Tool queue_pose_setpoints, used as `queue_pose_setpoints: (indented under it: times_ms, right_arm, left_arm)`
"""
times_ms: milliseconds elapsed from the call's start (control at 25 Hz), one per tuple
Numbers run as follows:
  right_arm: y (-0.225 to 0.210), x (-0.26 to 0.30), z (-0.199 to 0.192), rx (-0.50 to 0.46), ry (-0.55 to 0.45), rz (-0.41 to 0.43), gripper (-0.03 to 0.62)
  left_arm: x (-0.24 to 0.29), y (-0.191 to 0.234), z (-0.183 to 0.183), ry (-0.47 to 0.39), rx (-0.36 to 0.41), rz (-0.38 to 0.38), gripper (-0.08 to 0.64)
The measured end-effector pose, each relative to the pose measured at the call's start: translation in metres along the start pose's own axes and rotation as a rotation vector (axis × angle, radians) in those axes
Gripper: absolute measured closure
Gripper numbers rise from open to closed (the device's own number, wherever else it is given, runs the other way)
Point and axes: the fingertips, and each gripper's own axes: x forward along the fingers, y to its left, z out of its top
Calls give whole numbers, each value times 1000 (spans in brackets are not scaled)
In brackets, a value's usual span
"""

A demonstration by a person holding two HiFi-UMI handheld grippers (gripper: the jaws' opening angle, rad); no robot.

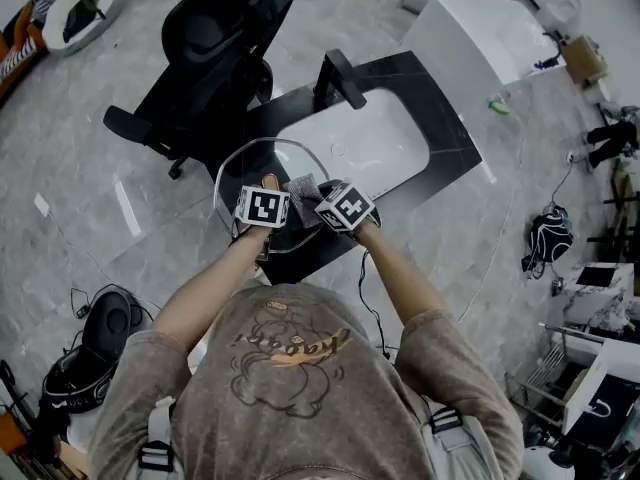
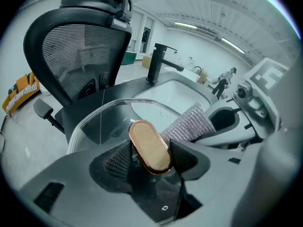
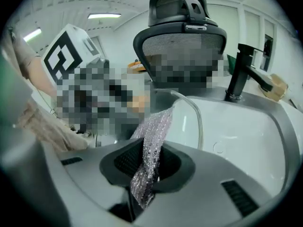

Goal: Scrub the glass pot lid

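Note:
I hold the glass pot lid [image 1: 258, 164] by its oval wooden knob [image 2: 149, 145], with my left gripper [image 2: 150, 156] shut on that knob. The clear lid [image 2: 102, 122] tilts up over the near edge of the sink. My right gripper [image 3: 149, 167] is shut on a silvery mesh scrubbing cloth [image 3: 152, 148], which hangs up out of the jaws and lies against the lid's rim [image 3: 196, 115]. From above, the two grippers [image 1: 262, 208] [image 1: 345, 208] sit side by side with the cloth [image 1: 303, 190] between them. The cloth [image 2: 188, 123] also shows just right of the knob.
A white sink basin [image 1: 365, 140] in a black counter [image 1: 448, 118] lies just beyond the lid, with a black tap [image 1: 338, 78] at its back. A black office chair [image 1: 205, 53] stands to the left. A white box [image 1: 480, 33] is at the far right.

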Motion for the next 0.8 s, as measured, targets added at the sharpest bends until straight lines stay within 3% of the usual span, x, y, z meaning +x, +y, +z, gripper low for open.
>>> queue_pose_setpoints:
  times_ms: [280,440,640,800]
  right_arm:
    - [25,-4,-22,43,8,-19,511]
    - [45,1,-31,68,17,-35,511]
    - [72,11,-25,133,6,-19,511]
    - [96,25,-19,161,6,25,511]
  left_arm:
    - [-6,1,0,32,-11,-10,296]
    - [-1,-20,-1,62,-42,-108,296]
    - [-4,0,0,84,-3,-8,296]
    - [-4,-1,1,93,-2,-5,296]
